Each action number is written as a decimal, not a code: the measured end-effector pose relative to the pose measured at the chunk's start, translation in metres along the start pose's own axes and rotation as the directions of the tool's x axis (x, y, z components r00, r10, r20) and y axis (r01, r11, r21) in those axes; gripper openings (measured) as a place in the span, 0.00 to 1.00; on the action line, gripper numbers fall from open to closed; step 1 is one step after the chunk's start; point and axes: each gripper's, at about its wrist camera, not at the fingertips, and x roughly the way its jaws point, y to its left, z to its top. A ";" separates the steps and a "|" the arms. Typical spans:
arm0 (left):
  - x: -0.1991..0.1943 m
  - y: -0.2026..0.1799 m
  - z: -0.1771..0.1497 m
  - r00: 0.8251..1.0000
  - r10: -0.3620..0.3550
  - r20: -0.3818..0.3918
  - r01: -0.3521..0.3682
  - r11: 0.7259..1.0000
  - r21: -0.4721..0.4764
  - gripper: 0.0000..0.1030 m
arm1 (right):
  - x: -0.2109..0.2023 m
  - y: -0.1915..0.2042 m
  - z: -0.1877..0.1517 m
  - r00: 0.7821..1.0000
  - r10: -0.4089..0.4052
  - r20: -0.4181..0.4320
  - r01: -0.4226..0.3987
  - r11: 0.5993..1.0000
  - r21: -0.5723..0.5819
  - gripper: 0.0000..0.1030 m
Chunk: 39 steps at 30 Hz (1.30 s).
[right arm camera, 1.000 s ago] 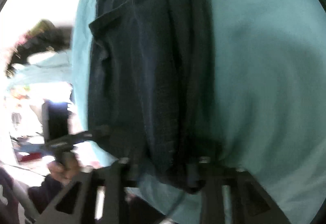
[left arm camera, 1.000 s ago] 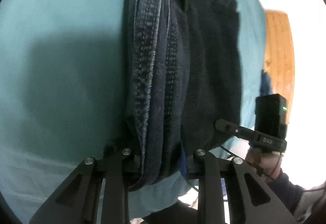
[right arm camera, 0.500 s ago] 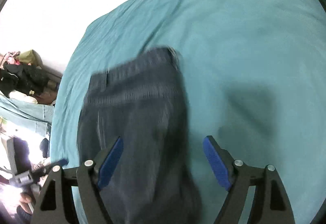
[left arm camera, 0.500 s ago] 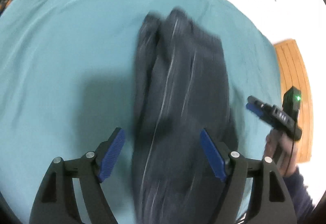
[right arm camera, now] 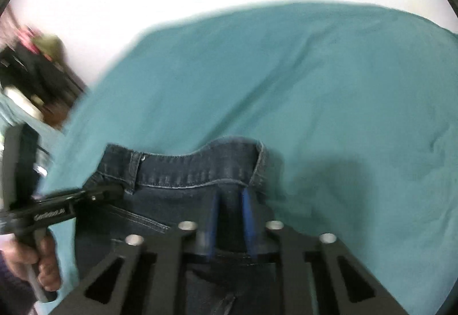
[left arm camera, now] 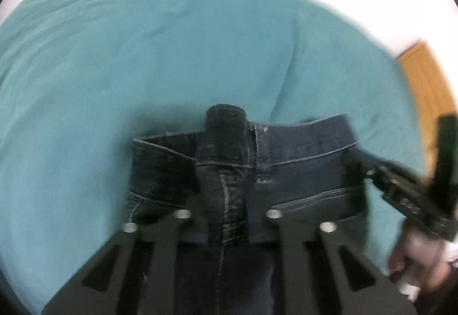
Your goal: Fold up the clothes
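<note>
Dark blue jeans (left arm camera: pixel 300 160) lie on a teal bed sheet (left arm camera: pixel 143 43), waistband towards the far side. My left gripper (left arm camera: pixel 226 194) is at the waistband's left part. Its jaws are closing on a bunched fold of denim that sticks up between the fingers. In the right wrist view the jeans (right arm camera: pixel 186 166) show a belt loop and a pocket seam. My right gripper (right arm camera: pixel 229 194) has its jaws closing, and its blue pads pinch a denim fold just below the waistband. Each view shows the other gripper's tip on the cloth: the right gripper (left arm camera: pixel 347 156) and the left gripper (right arm camera: pixel 114 190).
The teal sheet (right arm camera: pixel 315 86) spreads wide beyond the jeans. A wooden surface (left arm camera: pixel 426 86) shows past the bed's right edge. A dark pile of clutter (right arm camera: pixel 37 71) sits off the bed's left side. A person's hand (left arm camera: pixel 415 257) holds each gripper's handle.
A second ago both grippers held the hanging jeans. Half a second ago the jaws stood open over the jeans on the bed. Now both have shut on denim at the waistband.
</note>
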 end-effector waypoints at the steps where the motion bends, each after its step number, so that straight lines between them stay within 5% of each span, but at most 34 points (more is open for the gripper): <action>1: -0.016 -0.001 -0.002 0.998 -0.022 0.052 0.023 1.000 -0.009 0.11 | -0.003 0.003 0.004 0.998 0.054 0.019 -0.054 0.999 0.003 0.04; 3: -0.041 -0.005 -0.008 0.989 -0.032 0.144 0.032 1.000 0.002 0.11 | 0.014 0.006 0.008 0.999 -0.019 -0.046 0.016 0.999 -0.045 0.04; 6: -0.022 0.003 -0.017 0.990 0.075 0.117 -0.075 0.997 0.000 0.11 | 0.041 -0.003 0.003 0.976 -0.123 -0.181 0.113 0.991 -0.066 0.07; 9: 0.007 0.026 -0.019 0.995 0.091 0.039 -0.088 0.993 -0.079 0.15 | 0.039 -0.002 -0.005 0.968 -0.150 -0.201 0.139 0.988 -0.066 0.25; 11: 0.017 0.032 -0.022 0.997 0.076 0.021 -0.072 0.989 -0.129 0.16 | 0.036 -0.005 -0.011 0.964 -0.178 -0.197 0.168 0.984 -0.063 0.55; 13: 0.002 0.026 -0.034 0.998 0.058 0.018 -0.055 0.986 -0.157 0.20 | 0.027 -0.014 -0.019 0.966 -0.158 -0.207 0.155 0.987 -0.031 0.60; 15: -0.007 0.028 -0.046 0.999 0.040 -0.003 -0.039 0.978 -0.204 0.47 | 0.026 -0.029 -0.021 0.969 -0.083 -0.233 0.094 0.995 0.035 0.63; 16: -0.010 0.029 -0.048 0.999 0.032 -0.014 -0.035 0.971 -0.236 0.69 | 0.028 -0.035 -0.022 0.969 -0.029 -0.246 0.048 0.996 0.072 0.65; 18: -0.026 0.041 -0.062 0.995 -0.098 0.001 0.095 0.954 -0.286 0.78 | 0.037 -0.051 -0.024 0.955 0.098 -0.281 -0.052 0.985 0.165 0.72; 21: -0.040 0.061 -0.081 0.973 -0.228 0.027 0.225 0.923 -0.311 0.78 | 0.053 -0.074 -0.029 0.905 0.266 -0.333 -0.166 0.940 0.299 0.75; 24: -0.022 0.079 -0.087 0.944 -0.327 -0.046 0.290 0.886 -0.362 0.78 | 0.063 -0.084 -0.027 0.850 0.384 -0.360 -0.260 0.901 0.347 0.88; 25: -0.009 0.079 -0.089 0.929 -0.361 -0.083 0.305 0.873 -0.381 0.78 | 0.059 -0.086 -0.024 0.846 0.391 -0.361 -0.266 0.898 0.349 0.89; 28: 0.013 0.064 -0.079 0.885 -0.461 -0.062 0.401 0.825 -0.398 0.95 | 0.043 -0.093 -0.015 0.843 0.401 -0.359 -0.272 0.893 0.358 0.89; 30: 0.017 0.055 -0.073 0.854 -0.520 -0.036 0.460 0.784 -0.418 0.98 | 0.041 -0.093 -0.010 0.841 0.386 -0.378 -0.267 0.906 0.329 0.89; 32: 0.019 0.046 -0.067 0.818 -0.576 -0.009 0.515 0.738 -0.436 0.98 | 0.048 -0.093 -0.015 0.807 0.424 -0.411 -0.295 0.892 0.342 0.95; 34: 0.031 0.026 -0.065 0.818 -0.570 -0.075 0.501 0.772 -0.391 0.97 | 0.053 -0.089 -0.014 0.780 0.498 -0.379 -0.360 0.852 0.379 1.00; 37: 0.036 -0.001 -0.064 0.803 -0.578 -0.144 0.510 0.792 -0.336 0.98 | 0.073 -0.062 -0.016 0.703 0.565 -0.431 -0.431 0.821 0.373 1.00; 39: 0.059 -0.024 -0.048 0.794 -0.578 -0.189 0.512 0.804 -0.303 0.98 | 0.082 -0.029 -0.016 0.726 0.490 -0.483 -0.433 0.871 0.232 0.97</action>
